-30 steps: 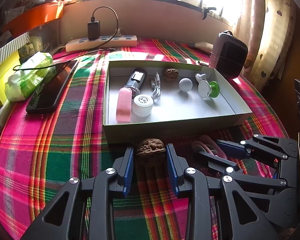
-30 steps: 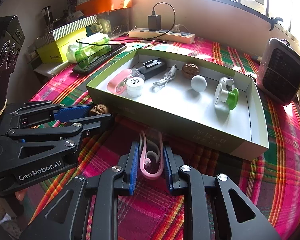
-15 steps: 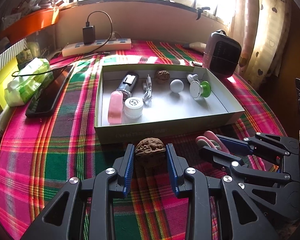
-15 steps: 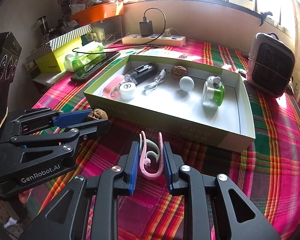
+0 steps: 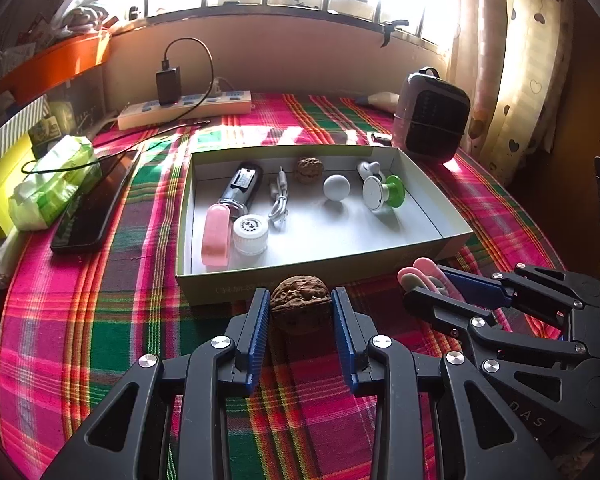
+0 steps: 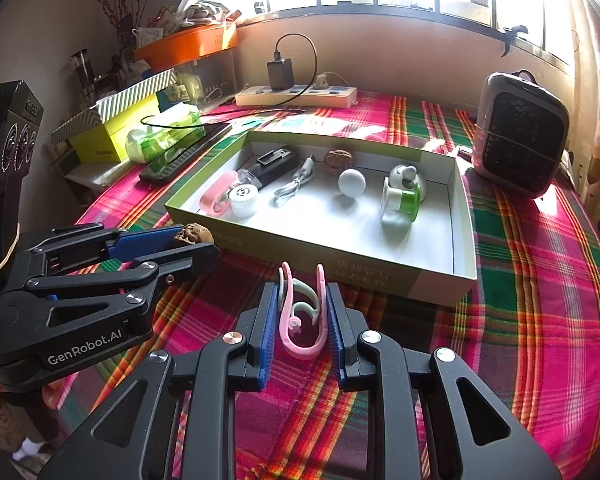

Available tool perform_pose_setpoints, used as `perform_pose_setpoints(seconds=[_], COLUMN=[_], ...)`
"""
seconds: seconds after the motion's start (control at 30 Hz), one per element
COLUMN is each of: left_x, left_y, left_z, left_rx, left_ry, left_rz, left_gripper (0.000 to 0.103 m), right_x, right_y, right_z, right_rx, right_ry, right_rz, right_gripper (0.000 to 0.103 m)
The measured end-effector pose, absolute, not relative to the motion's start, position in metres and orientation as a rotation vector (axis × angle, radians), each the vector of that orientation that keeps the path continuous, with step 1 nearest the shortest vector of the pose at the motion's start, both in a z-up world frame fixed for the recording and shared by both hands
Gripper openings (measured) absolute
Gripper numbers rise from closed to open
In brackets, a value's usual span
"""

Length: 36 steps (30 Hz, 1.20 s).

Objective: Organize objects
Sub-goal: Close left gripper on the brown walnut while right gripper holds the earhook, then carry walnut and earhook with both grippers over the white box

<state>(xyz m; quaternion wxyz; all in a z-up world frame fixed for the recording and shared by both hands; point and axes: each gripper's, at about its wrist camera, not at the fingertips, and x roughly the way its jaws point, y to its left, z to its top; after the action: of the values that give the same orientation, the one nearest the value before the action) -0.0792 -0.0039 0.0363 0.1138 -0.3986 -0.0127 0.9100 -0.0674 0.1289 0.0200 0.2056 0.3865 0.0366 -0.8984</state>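
My left gripper [image 5: 300, 308] is shut on a brown walnut [image 5: 300, 300] and holds it above the cloth, just in front of the open box's [image 5: 320, 276] near wall. My right gripper [image 6: 302, 310] is shut on pink and grey ear hooks [image 6: 300, 320], held to the right of the left gripper [image 6: 196, 242], also in front of the box [image 6: 340, 256]. In the box lie a pink case [image 5: 215, 236], a white cap [image 5: 250, 232], a black device [image 5: 242, 186], a cable [image 5: 279, 204], a second walnut [image 5: 309, 170], a white ball [image 5: 336, 187] and a green-and-white gadget [image 5: 382, 192].
A plaid cloth [image 5: 100, 320] covers the table. A phone [image 5: 96, 200] and a tissue pack [image 5: 52, 184] lie left of the box. A power strip [image 5: 184, 110] lies at the back and a small heater [image 5: 432, 116] stands back right. Boxes and an orange tray [image 6: 188, 44] stand on the left.
Both grippers have lifted and drawn back from the box, each keeping its object; the box now looks farther and lower in both views.
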Motion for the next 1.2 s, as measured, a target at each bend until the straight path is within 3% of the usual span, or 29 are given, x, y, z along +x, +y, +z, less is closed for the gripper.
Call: perform_pose_setpoints(seconds=[1.2], left_x=[-0.126], left_y=[0.008], left_z=[0.039], left_rx=[-1.164], left_ry=[-0.022], left_rz=[2.659], left_gripper=[0.029], right_x=[-0.129], right_y=[0.136], right_z=[0.029], right_rx=[1.086], right_ry=[0.108], right_rz=[-2.559], right_gripper=[0.024])
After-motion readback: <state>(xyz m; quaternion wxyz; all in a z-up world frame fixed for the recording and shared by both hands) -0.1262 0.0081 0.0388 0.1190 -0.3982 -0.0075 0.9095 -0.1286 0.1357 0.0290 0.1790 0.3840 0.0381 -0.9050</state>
